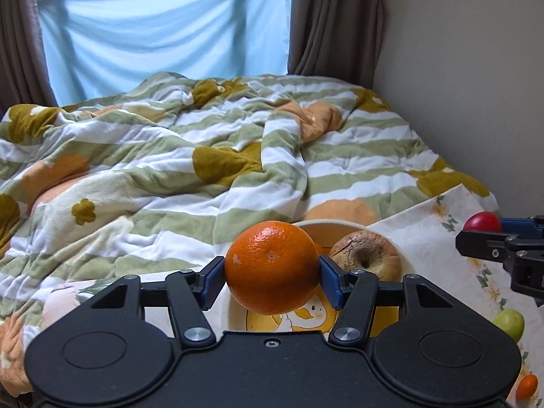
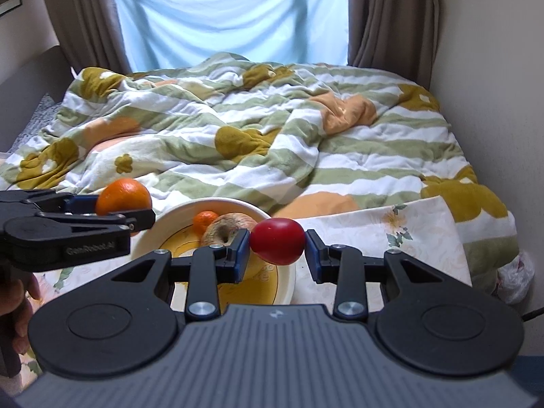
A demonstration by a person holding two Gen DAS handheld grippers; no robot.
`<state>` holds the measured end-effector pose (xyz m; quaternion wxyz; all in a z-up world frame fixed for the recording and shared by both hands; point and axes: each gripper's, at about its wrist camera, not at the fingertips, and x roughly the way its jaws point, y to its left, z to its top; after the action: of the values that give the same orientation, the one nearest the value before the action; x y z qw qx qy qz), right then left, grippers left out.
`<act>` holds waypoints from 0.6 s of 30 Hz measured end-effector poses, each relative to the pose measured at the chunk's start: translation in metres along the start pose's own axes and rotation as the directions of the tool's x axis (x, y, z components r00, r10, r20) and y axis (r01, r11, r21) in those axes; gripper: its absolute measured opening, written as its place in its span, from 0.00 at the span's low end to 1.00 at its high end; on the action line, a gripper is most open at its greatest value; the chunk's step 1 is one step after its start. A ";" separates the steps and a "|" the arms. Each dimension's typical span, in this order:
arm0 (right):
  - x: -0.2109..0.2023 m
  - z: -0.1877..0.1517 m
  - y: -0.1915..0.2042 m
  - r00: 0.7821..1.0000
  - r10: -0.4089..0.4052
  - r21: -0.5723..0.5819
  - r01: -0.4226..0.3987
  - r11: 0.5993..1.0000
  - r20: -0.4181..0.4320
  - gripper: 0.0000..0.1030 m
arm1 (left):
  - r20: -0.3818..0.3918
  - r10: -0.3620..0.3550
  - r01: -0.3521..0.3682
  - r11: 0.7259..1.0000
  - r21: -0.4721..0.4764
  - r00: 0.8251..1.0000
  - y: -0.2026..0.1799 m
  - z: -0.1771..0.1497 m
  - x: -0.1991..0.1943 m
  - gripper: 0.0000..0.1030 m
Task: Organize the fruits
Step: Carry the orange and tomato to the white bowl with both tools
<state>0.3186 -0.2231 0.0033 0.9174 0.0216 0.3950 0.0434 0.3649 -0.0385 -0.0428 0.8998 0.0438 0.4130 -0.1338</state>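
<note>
My left gripper (image 1: 272,272) is shut on a large orange (image 1: 272,267), held above the near left part of a cream bowl (image 1: 326,226) with a yellow bottom. Inside the bowl lie a wrinkled brownish apple (image 1: 367,255) and a small tangerine (image 2: 205,221). My right gripper (image 2: 277,250) is shut on a red fruit (image 2: 277,240), hovering over the bowl's (image 2: 287,285) right rim. The left gripper (image 2: 124,212) with its orange (image 2: 124,200) shows at the left of the right wrist view. The right gripper (image 1: 489,234) and red fruit (image 1: 482,221) show at the right edge of the left wrist view.
The bowl stands on a floral cloth (image 2: 391,231) at the foot of a bed with a rumpled striped blanket (image 1: 204,142). A green fruit (image 1: 510,323) and a small orange fruit (image 1: 526,386) lie on the cloth at right. A wall is close on the right.
</note>
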 end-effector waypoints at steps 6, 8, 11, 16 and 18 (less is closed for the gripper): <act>0.016 -0.001 -0.006 0.999 -0.023 0.038 0.024 0.999 -0.030 0.49 | -0.062 -0.008 0.010 0.999 0.034 0.998 0.001 -0.005 0.029 0.61; 0.020 -0.001 -0.009 0.999 -0.030 0.045 0.031 0.998 -0.038 0.49 | -0.076 -0.012 0.015 0.999 0.043 0.997 0.001 -0.007 0.035 0.61; 0.025 -0.002 -0.012 0.998 -0.036 0.055 0.039 0.998 -0.047 0.49 | -0.087 -0.019 0.024 0.998 0.057 0.996 -0.001 -0.009 0.041 0.61; 0.029 -0.002 -0.014 0.997 -0.043 0.061 0.046 0.997 -0.057 0.49 | -0.095 -0.022 0.029 0.997 0.075 0.995 -0.004 -0.012 0.044 0.63; 0.030 -0.002 -0.014 0.997 -0.042 0.060 0.045 0.997 -0.058 0.49 | -0.069 -0.021 0.027 0.996 0.087 0.997 -0.005 -0.012 0.039 0.91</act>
<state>0.3380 -0.2340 -0.0208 0.9055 0.0399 0.4224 0.0119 0.3792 -0.0486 -0.0799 0.8808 0.0827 0.4376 -0.1610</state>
